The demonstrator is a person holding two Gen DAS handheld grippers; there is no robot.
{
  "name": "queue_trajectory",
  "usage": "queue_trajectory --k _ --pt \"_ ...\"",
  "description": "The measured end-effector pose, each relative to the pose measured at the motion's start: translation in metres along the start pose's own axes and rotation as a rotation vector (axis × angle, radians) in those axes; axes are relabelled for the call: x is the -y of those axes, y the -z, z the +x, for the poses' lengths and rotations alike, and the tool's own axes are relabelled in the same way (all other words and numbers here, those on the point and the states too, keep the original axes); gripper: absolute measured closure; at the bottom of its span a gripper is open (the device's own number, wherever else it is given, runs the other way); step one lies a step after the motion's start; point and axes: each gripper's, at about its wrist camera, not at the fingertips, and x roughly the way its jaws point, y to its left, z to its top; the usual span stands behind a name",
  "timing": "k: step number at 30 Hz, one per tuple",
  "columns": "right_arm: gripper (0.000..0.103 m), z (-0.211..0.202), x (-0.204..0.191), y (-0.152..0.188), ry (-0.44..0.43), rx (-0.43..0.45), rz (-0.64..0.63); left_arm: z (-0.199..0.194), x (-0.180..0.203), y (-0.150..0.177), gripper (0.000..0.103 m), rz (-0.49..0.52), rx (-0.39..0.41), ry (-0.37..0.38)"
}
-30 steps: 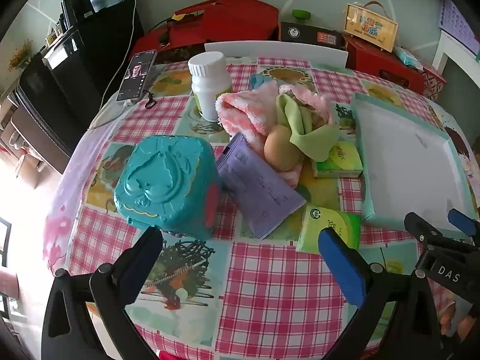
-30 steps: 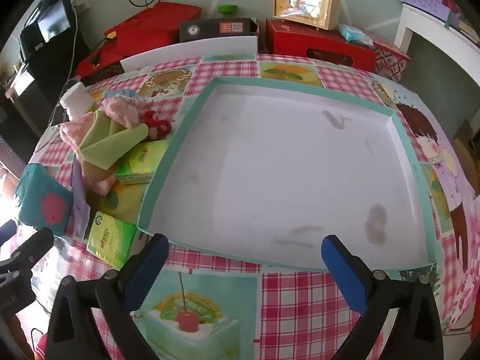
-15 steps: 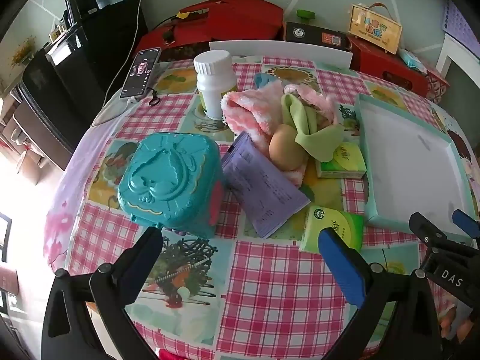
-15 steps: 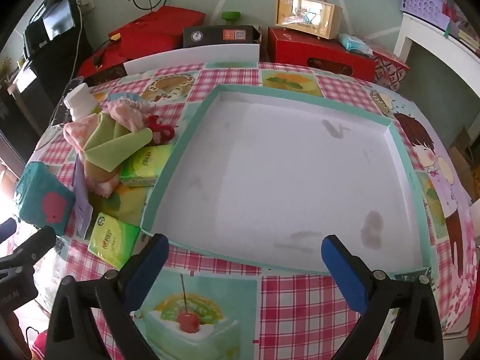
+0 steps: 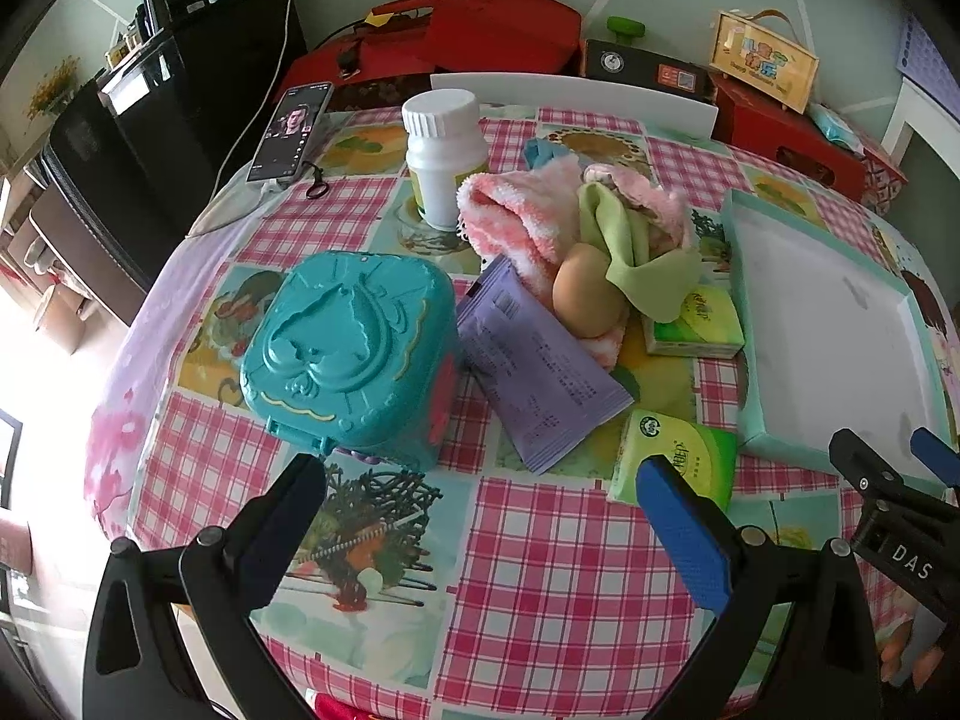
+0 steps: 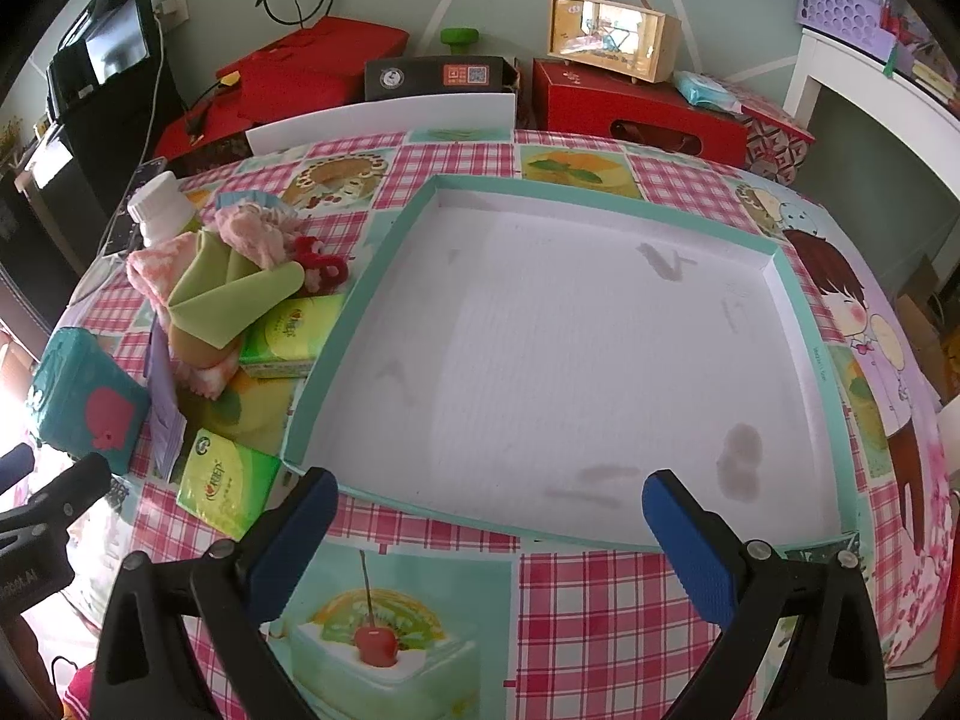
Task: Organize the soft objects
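A pile of soft things lies mid-table: a pink towel [image 5: 516, 222], a green cloth [image 5: 636, 258] and a tan egg-shaped object [image 5: 585, 299]. Two green tissue packs [image 5: 675, 462] [image 5: 696, 321] and a purple packet [image 5: 534, 360] lie beside them. A shallow teal-rimmed white tray [image 6: 798, 306] sits to the right, with nothing in it. My left gripper [image 5: 480, 510] is open and empty, above the near table edge in front of the pile. My right gripper [image 6: 489, 519] is open and empty, at the tray's near rim.
A teal plastic box [image 5: 348, 354] stands left of the pile. A white bottle [image 5: 444, 156] stands behind it, and a phone [image 5: 291, 129] lies at the far left edge. Red boxes and a white chair back stand behind the table.
Both grippers have drawn back and risen a little, so the table looks slightly farther. Nothing on the table has moved.
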Motion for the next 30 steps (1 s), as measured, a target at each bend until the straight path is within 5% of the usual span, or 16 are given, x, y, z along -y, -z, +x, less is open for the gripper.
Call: queue_trajectory --k 30 --pt "0.000 0.0014 0.0005 0.0000 -0.001 -0.004 0.003 0.0014 -0.0026 -0.0002 0.000 -0.010 -0.005 -0.003"
